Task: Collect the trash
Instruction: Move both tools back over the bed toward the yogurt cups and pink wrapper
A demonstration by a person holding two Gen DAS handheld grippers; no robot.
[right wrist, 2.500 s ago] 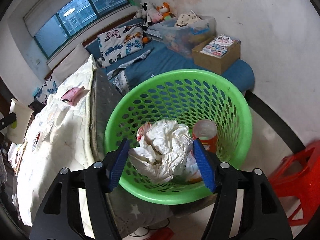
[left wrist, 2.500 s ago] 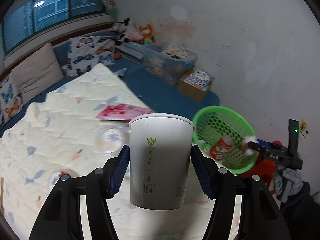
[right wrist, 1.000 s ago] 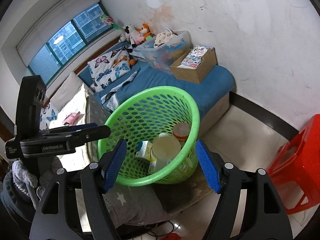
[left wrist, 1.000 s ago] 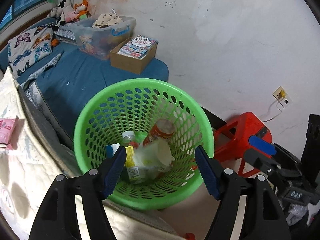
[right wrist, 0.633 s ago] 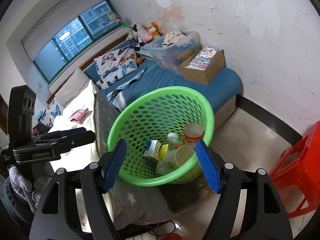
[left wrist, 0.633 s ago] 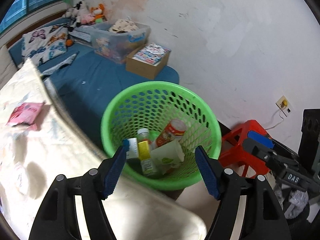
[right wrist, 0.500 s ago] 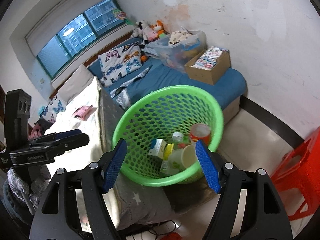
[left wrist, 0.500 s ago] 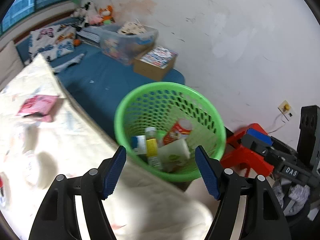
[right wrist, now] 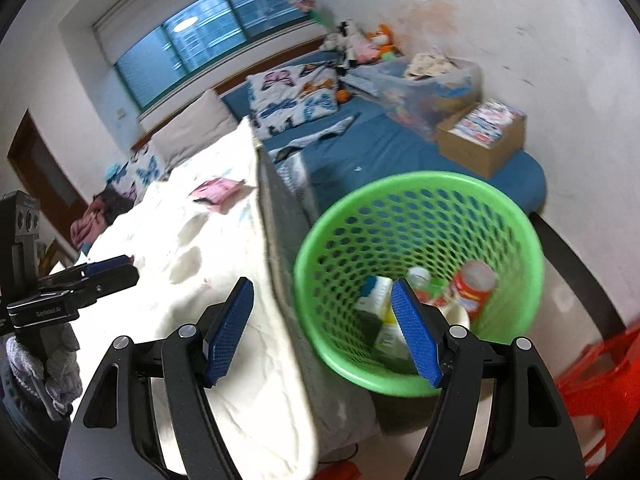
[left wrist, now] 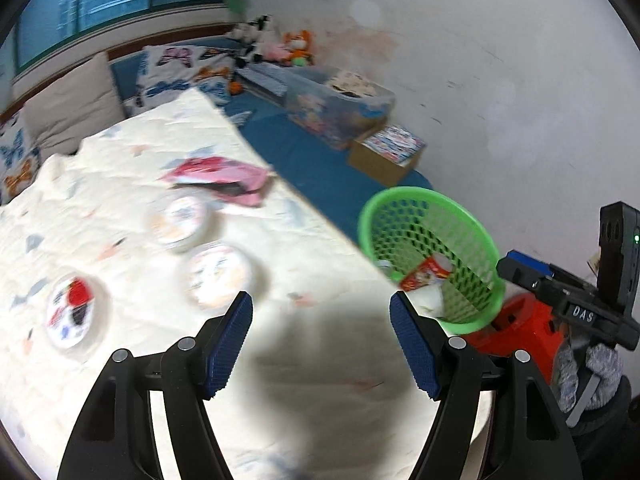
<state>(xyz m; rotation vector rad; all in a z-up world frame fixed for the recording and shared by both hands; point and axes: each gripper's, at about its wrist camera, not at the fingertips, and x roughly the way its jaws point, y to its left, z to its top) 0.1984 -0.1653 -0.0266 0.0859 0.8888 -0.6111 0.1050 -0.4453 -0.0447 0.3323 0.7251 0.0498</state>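
**Both tongs empty, basket loaded, four pieces left on the bed**

My left tongs (left wrist: 320, 340) stand wide with nothing between the blue pads, angled down over the cream quilt (left wrist: 120, 208) on the bed. My right tongs (right wrist: 322, 330) are wide and empty too, tilted down over the bed's edge, with the right pad in front of the green basket (right wrist: 420, 188).

The basket stands upright beside the bed, mouth up. Inside I count one red can (right wrist: 474, 286) leaning on the wall with its long axis tipped, lid end up, one white cup (left wrist: 426, 300) low in the basket, and one white carton (right wrist: 374, 294); the rest is blurred.

On the quilt I count three round lidded tubs lying flat (left wrist: 178, 222) (left wrist: 218, 274) (left wrist: 72, 312) and one pink wrapper (left wrist: 224, 178), its long axis running across the bed.

One red stool (left wrist: 516, 334) sits just behind the basket.
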